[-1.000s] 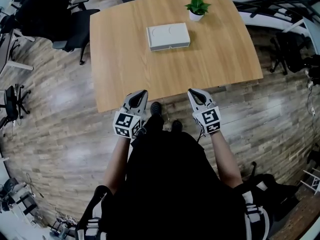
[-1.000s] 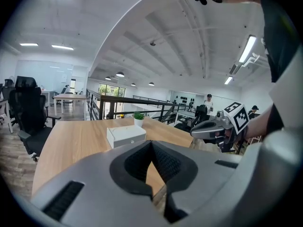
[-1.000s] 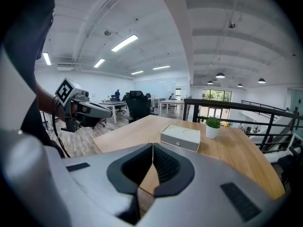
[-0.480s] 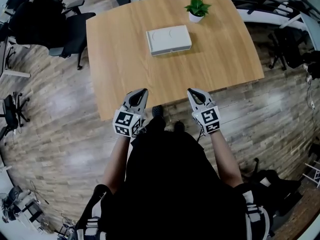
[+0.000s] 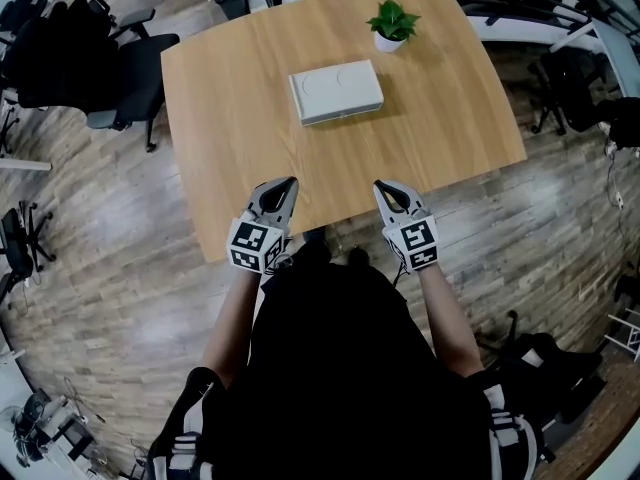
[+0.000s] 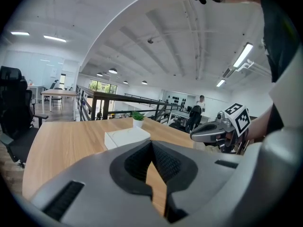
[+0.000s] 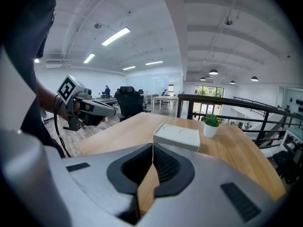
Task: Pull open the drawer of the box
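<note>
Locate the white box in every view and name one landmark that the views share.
Head view: the white box lies at the upper centre of the wooden table, below and left of the potted plant.
Left gripper view: the white box sits centre-left, with the potted plant just behind it.
Right gripper view: the white box sits near the centre, with the potted plant to its right.
Shared landmark: the potted plant.

On wooden table (image 5: pixel 240 128): white box (image 5: pixel 336 91), potted plant (image 5: pixel 392 20) nearby.
</note>
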Demonstrator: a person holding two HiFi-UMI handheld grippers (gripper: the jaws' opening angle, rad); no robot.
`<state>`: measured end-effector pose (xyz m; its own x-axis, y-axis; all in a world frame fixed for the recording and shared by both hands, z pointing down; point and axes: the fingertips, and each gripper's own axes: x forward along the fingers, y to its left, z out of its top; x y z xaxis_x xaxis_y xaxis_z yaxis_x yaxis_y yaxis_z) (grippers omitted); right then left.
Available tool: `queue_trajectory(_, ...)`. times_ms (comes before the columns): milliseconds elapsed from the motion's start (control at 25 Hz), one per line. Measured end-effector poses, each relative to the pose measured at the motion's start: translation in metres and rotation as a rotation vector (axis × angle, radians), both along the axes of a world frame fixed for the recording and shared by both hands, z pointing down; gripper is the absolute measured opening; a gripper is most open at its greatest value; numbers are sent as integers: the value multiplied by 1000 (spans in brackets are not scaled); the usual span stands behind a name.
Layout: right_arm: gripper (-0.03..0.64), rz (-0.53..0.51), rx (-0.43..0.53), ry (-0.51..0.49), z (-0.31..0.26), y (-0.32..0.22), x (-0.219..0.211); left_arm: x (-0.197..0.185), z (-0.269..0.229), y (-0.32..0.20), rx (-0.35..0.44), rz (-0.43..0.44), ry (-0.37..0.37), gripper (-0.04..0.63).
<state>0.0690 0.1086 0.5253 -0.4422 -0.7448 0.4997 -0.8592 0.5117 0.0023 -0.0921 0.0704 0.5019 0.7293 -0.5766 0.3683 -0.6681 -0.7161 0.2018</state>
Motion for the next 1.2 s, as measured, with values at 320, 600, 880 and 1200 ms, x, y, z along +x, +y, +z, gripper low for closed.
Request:
queue_trajectory(320,25,33,-3,9,5,-28,-13,-13,6,-31,-5,32,5,21)
queue_trajectory(600,25,47,4,13,7,-45,-25,-22,12,-49,-8,50,6,21)
queue_trajectory(880,25,52,-7,22,10,-48,-32,-26,15,-52,-19,62,9,21)
queue_trajectory(1200,25,37,-27,10,17,-58,-28,-31,15,-61,-19,11,19,21)
